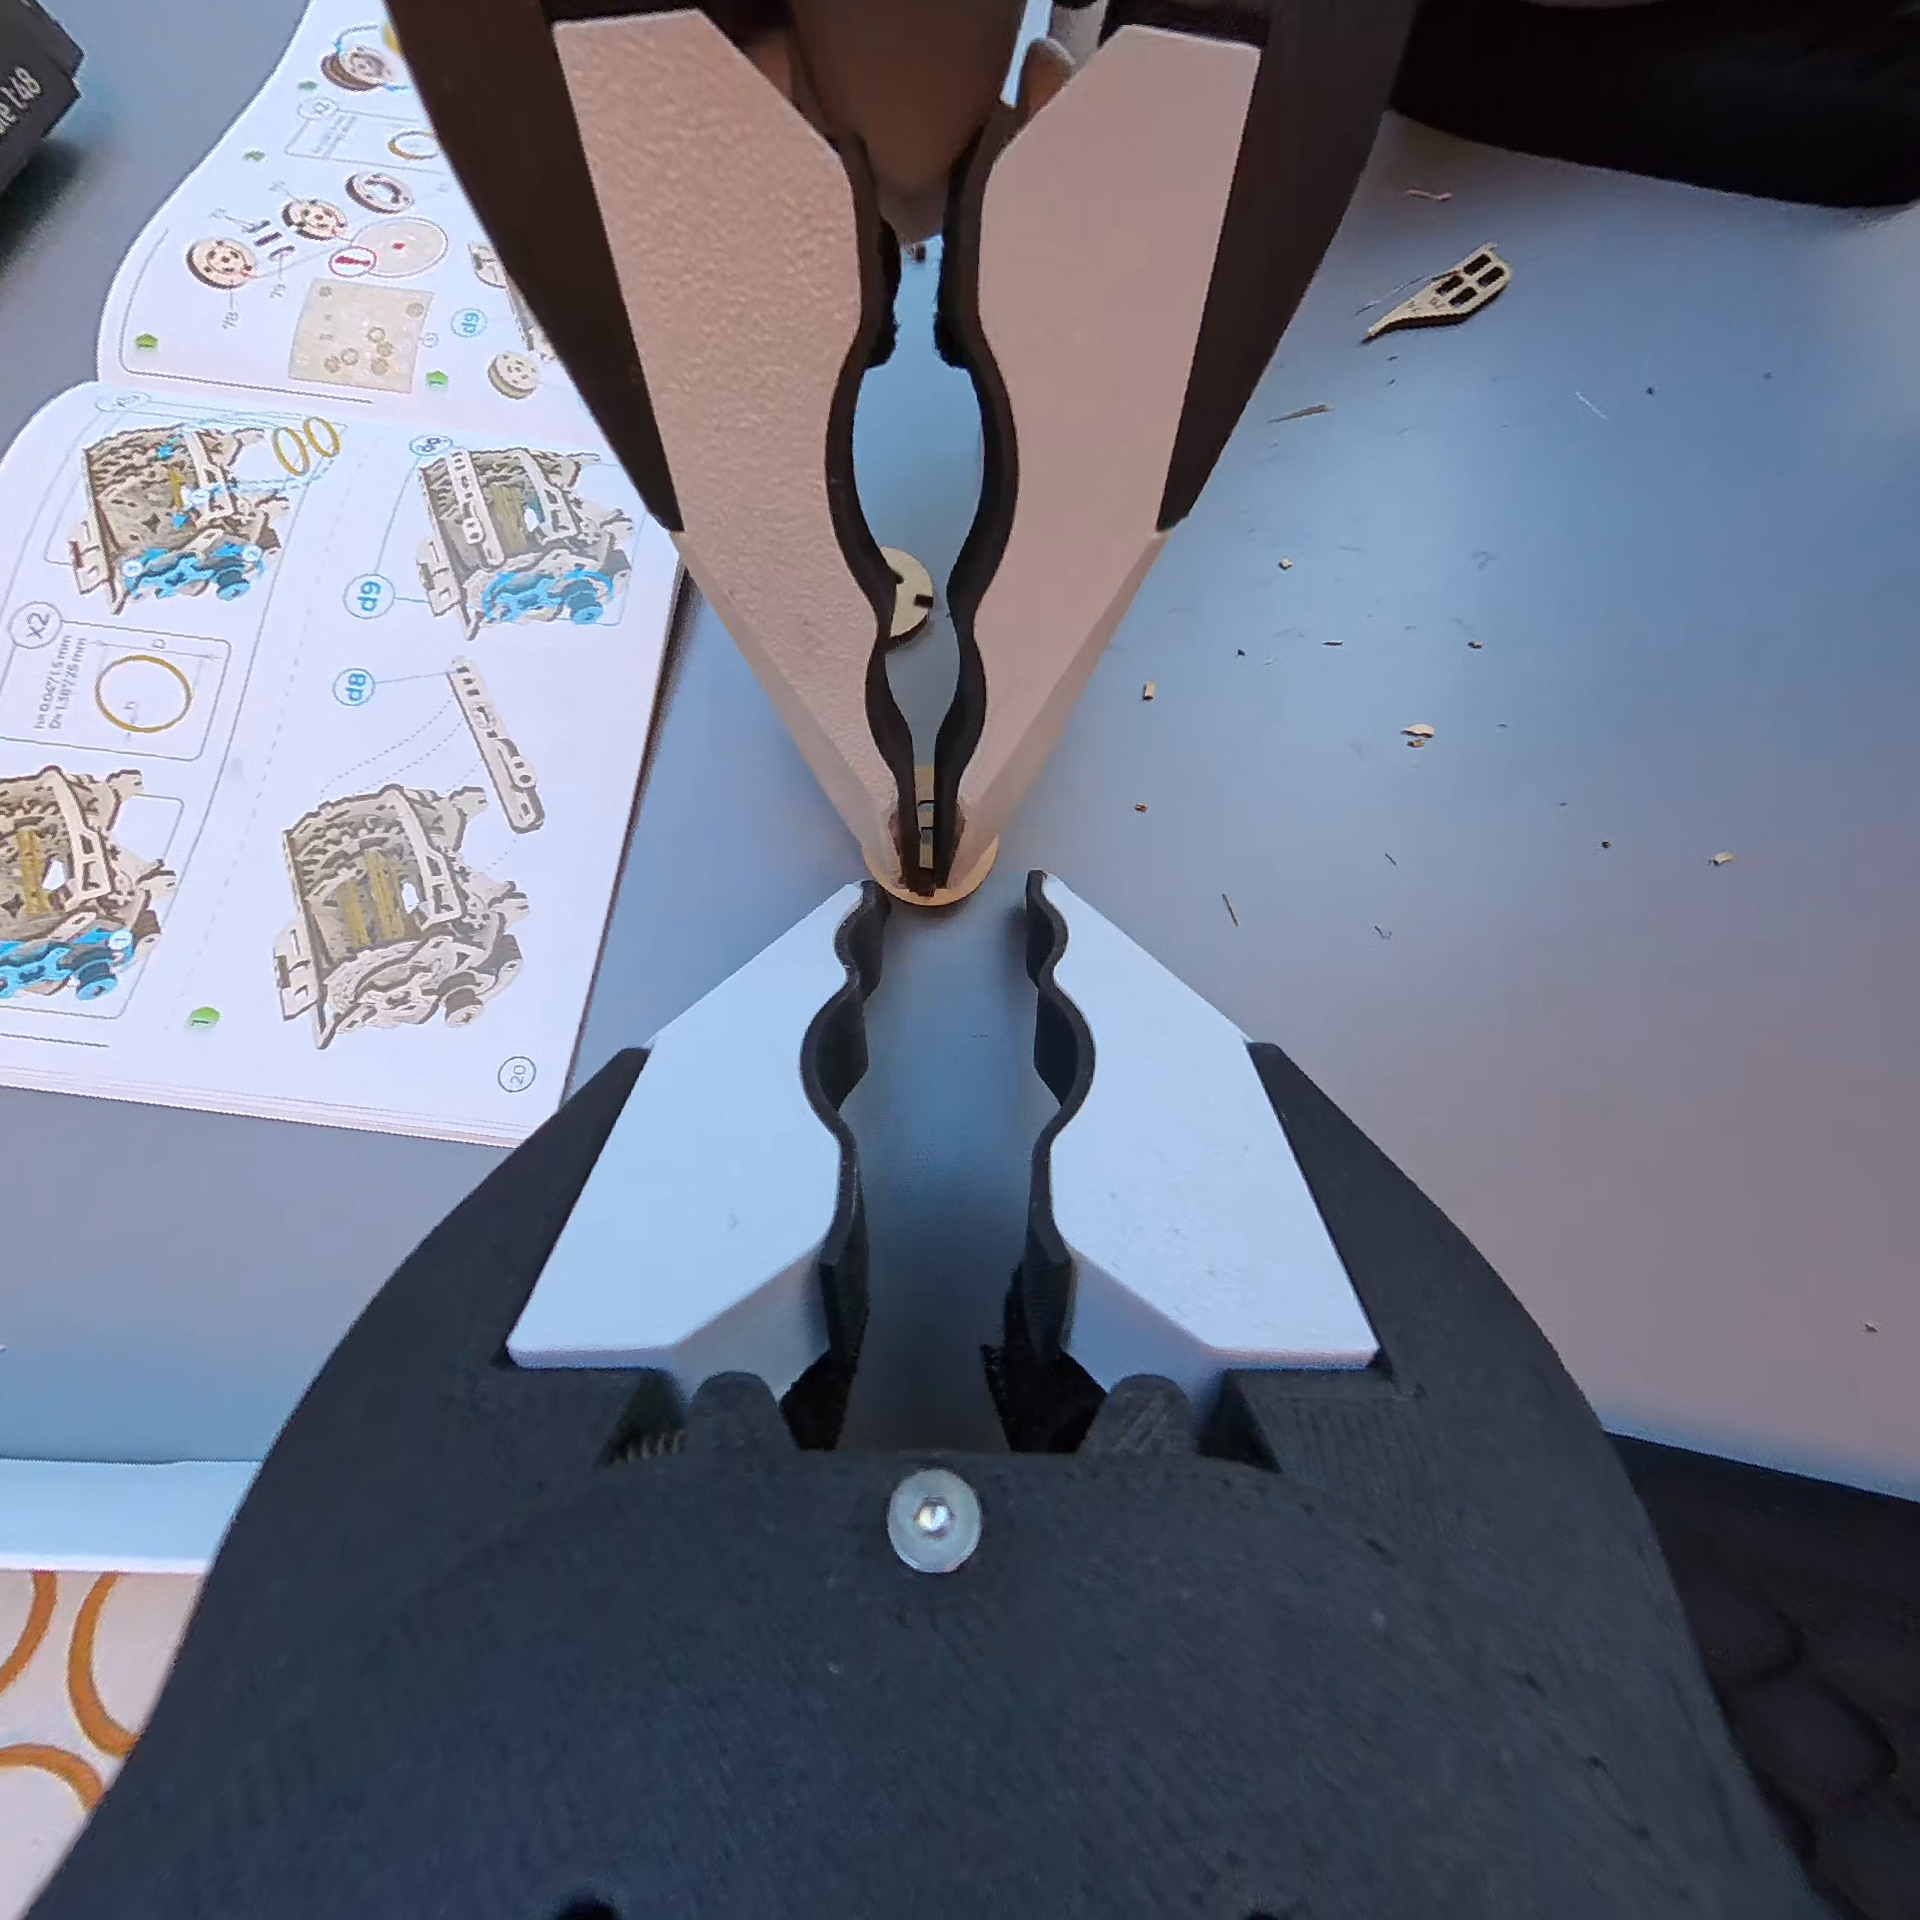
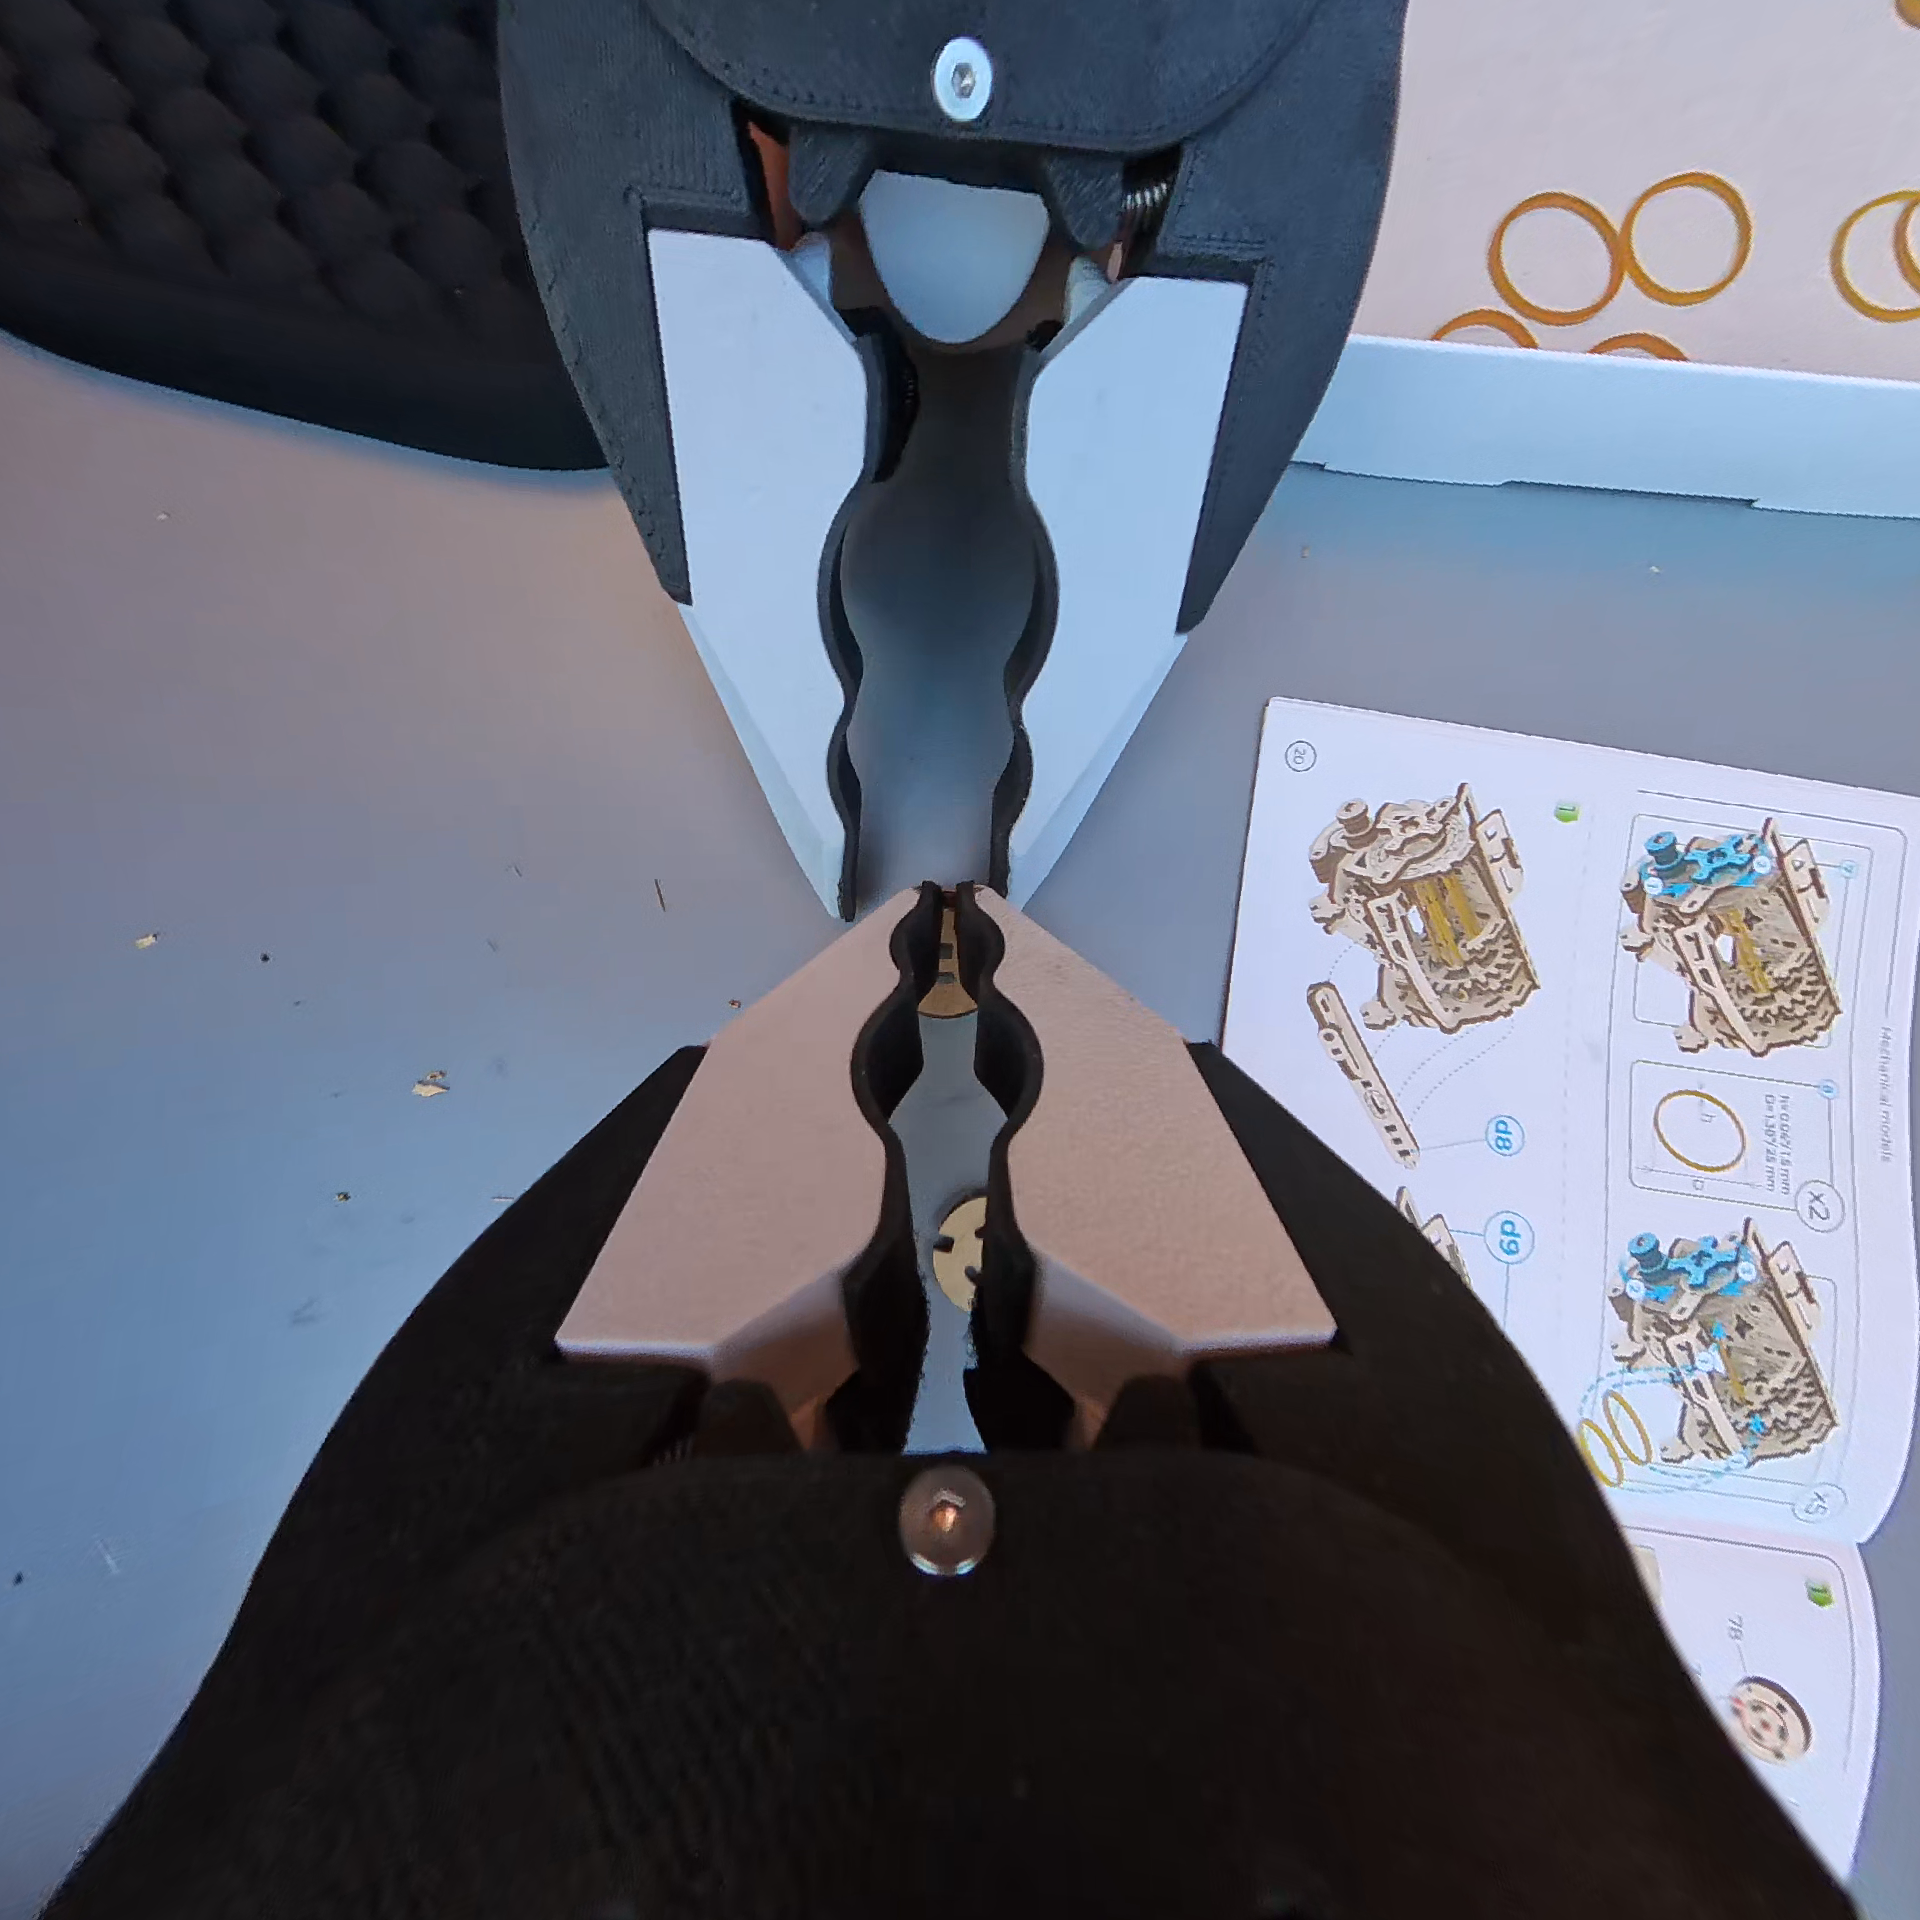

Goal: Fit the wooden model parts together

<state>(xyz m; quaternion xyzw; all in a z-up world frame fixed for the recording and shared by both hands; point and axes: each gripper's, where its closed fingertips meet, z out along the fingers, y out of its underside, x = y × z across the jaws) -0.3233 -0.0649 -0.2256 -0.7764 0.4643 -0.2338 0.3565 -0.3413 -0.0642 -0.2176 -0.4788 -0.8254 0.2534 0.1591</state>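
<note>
My right gripper [image 2: 940, 896] has its beige fingers pinched together at the tips on a small wooden piece [image 2: 928, 889]. The tips press down onto a round wooden disc [image 1: 930, 888] that lies flat on the grey table [image 1: 1455, 727]. The disc also shows through the finger gap in the right wrist view [image 2: 948, 992]. A second slotted wooden disc [image 1: 906, 597] lies on the table under the right gripper [image 1: 928, 847]. My left gripper [image 1: 951, 891] faces it tip to tip, open and empty, its left fingertip beside the disc. It also shows in the right wrist view [image 2: 925, 894].
An open instruction booklet [image 1: 312, 675] lies left of the left gripper. A white tray with several orange rubber bands [image 2: 1621, 260] stands near it. A wooden offcut [image 1: 1444, 291] and small wood chips are scattered on the table. A black foam mat [image 2: 208, 208] lies beyond. The tips of both grippers are at nearly the same place.
</note>
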